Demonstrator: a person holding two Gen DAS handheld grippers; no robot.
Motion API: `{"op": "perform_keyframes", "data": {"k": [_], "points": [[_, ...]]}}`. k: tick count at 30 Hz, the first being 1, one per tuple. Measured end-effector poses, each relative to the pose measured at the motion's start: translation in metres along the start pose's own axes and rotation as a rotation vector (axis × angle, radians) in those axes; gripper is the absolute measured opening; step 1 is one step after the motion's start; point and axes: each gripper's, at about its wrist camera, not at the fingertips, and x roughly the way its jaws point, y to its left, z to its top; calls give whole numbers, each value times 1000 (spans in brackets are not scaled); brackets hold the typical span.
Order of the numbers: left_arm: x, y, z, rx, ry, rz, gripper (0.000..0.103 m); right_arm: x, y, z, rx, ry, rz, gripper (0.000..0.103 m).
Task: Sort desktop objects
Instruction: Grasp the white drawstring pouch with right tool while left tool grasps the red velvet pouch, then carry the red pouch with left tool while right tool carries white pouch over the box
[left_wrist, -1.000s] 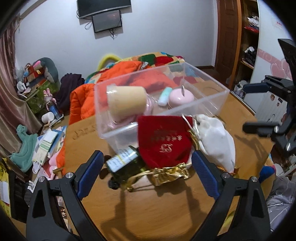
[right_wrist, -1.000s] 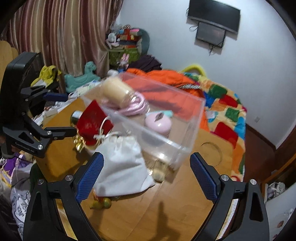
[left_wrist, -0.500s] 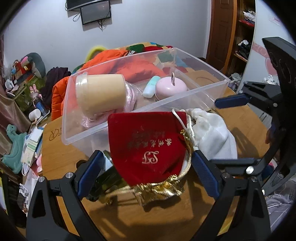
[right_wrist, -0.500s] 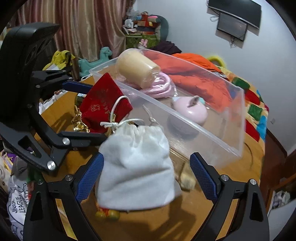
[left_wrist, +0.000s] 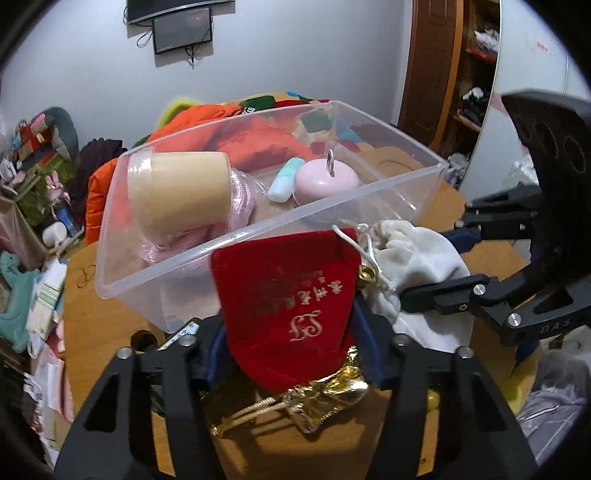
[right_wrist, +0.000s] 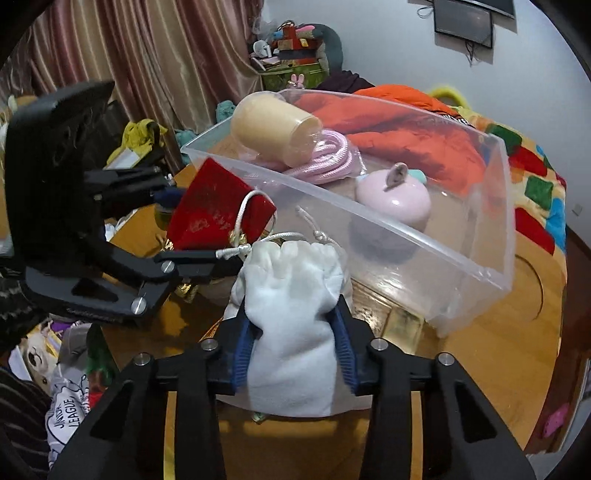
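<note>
Tool jaws have just been closing on both sides: the left tool (left_wrist: 290, 345) pinches the red velvet pouch (left_wrist: 288, 295) at lower centre, the right tool (right_wrist: 291, 343) squeezes the soft white drawstring pouch (right_wrist: 291, 314). Behind, one clear plastic bin (right_wrist: 461, 258) on the wooden tabletop (right_wrist: 498, 369) holds one cream cup (left_wrist: 177, 192), one pink dome (left_wrist: 325, 181).

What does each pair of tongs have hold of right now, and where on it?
Left tongs have just closed on the red pouch, across its lower body. Right tongs have just closed on the white pouch, around its middle.
</note>
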Motion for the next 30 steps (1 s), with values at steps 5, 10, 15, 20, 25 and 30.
{"op": "perform_keyframes", "data": {"k": [5,10,15,20,25,30], "points": [[-5,6,1,-31,-5,-2,42,-13,-2,-1,26,-24,7,32],[-19,8,2,-41,-40,12,41,-31,-1,0,26,-64,-13,32],[-35,14,6,-63,-83,18,41,-49,-2,5,22,-102,-43,32],[-47,22,12,-88,-127,23,41,-63,-4,10,30,-136,-55,32],[-54,27,19,-105,-162,33,41,-71,-7,16,32,-166,-93,32],[-56,32,29,-112,-185,32,41,-72,-12,26,22,-171,-117,32]]}}
